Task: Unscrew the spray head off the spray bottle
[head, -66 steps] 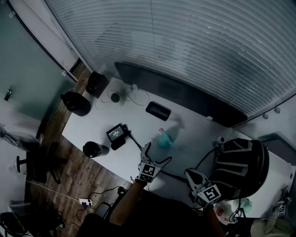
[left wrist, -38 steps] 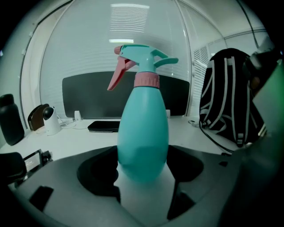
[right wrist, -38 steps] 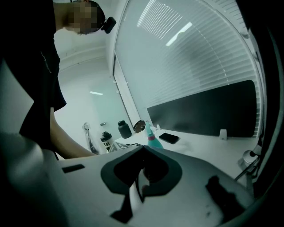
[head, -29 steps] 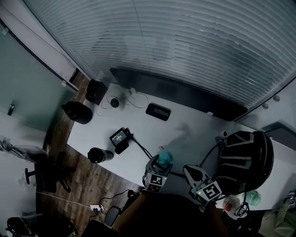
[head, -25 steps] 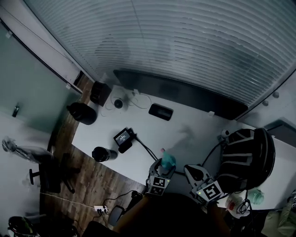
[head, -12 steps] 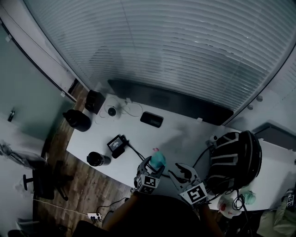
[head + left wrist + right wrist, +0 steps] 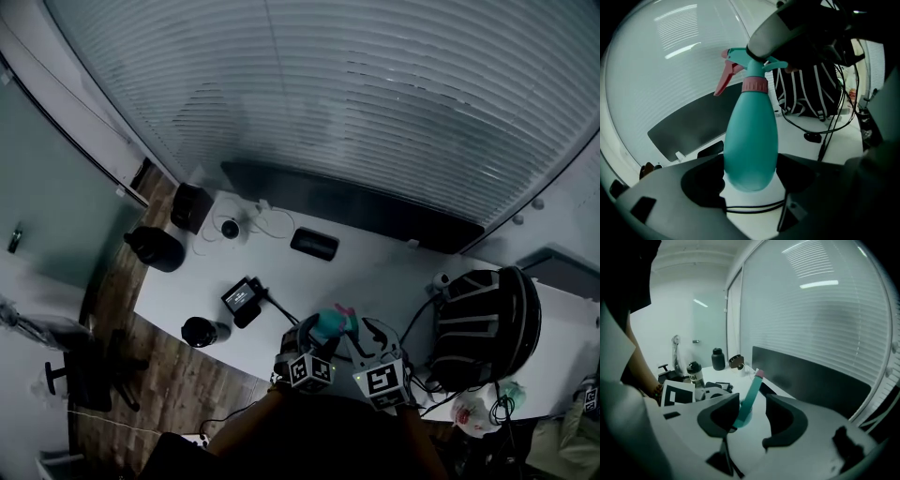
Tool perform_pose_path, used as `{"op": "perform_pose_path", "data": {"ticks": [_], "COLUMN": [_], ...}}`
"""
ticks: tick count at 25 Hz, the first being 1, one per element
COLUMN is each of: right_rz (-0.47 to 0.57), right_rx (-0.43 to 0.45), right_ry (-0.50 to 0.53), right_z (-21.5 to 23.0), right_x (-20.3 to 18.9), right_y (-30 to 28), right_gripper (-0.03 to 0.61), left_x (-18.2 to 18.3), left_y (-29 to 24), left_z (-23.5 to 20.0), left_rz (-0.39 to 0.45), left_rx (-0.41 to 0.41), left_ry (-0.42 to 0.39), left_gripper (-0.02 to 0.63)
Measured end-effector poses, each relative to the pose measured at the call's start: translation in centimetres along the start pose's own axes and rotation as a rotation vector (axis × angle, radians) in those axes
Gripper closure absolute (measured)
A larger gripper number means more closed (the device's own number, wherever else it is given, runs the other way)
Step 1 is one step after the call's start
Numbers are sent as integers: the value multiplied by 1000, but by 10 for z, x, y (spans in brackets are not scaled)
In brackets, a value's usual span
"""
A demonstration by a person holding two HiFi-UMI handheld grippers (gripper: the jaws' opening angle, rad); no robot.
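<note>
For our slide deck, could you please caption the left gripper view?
Left gripper clamps the base of the teal spray bottle; right gripper, jaws just opening, straddles the spray head.

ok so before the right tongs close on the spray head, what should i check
1. Bottle held firm in left tongs: ok, pads press both sides of its lower end.
2. Spray head on the bottle: ok, pink collar sits on the neck, not yet unscrewed.
3. Right tongs open: ok, jaws have just been opening; the spray head stands between them, unclamped.
4. Right tongs level with the collar: cannot tell; they seem nearer the top of the head.
5. Bottle clear of the table: ok, it hangs above it.
</note>
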State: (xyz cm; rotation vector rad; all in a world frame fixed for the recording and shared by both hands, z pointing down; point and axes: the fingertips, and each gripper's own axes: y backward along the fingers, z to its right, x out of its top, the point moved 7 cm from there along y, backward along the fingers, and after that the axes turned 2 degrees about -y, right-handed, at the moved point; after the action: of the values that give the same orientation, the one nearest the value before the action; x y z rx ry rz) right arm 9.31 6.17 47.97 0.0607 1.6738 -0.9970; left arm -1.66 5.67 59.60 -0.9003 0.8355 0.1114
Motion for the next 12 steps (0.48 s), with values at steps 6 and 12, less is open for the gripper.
{"op": "perform_pose_path", "data": {"ticks": [6, 12], "right_rz": [-44, -54], "right_rx": [76, 132], "right_ry": [1, 69], "right_z": [-11, -12], "right_x": [-15, -16], "right_y": [-24, -26], "right_gripper": [420, 422], "left_x": [-13, -19], "left_y": [-8, -12], "left_z": [-9, -5], "left_rz": [3, 42], "left_rx": [-61, -179], "left_ry": [-113, -104], "left_gripper": [264, 265]}}
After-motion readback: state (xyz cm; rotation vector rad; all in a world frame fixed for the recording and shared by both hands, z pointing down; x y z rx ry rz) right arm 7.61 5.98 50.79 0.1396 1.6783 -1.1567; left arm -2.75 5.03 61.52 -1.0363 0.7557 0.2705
